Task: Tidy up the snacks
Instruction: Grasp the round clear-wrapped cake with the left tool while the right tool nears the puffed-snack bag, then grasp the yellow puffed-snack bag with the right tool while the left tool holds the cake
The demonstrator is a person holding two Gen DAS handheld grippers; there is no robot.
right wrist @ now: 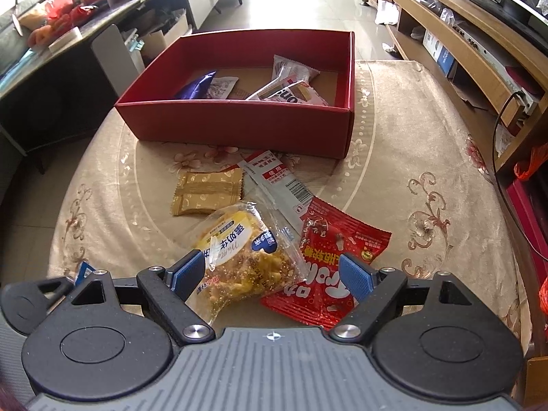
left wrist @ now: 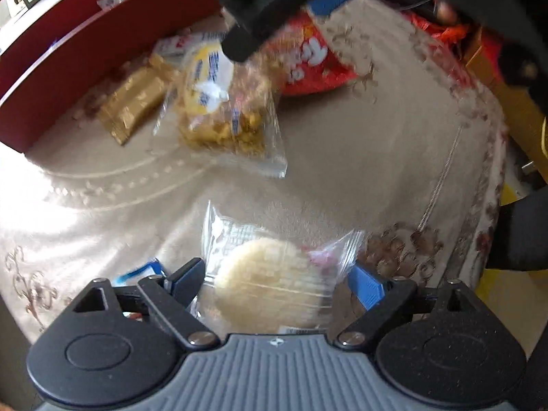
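A round pale rice cracker in a clear packet (left wrist: 270, 291) lies on the beige tablecloth between the fingers of my left gripper (left wrist: 274, 284), which stands open around it. My right gripper (right wrist: 270, 272) hangs open over a yellow crumbly snack packet (right wrist: 246, 257) and a red packet (right wrist: 342, 239). Its fingers (left wrist: 239, 41) show above the same yellow packet (left wrist: 222, 102) in the left wrist view. A gold packet (right wrist: 205, 190) and a long white and red packet (right wrist: 274, 178) lie in front of the red box (right wrist: 233, 126), which holds several wrapped snacks.
A small blue packet (left wrist: 144, 270) lies left of my left gripper. The red box wall (left wrist: 68, 51) stands behind the gold packet (left wrist: 133, 102). The round table's edge (right wrist: 513, 274) curves on the right. A wooden TV shelf (right wrist: 462, 51) and a cluttered bench (right wrist: 68, 10) flank the table.
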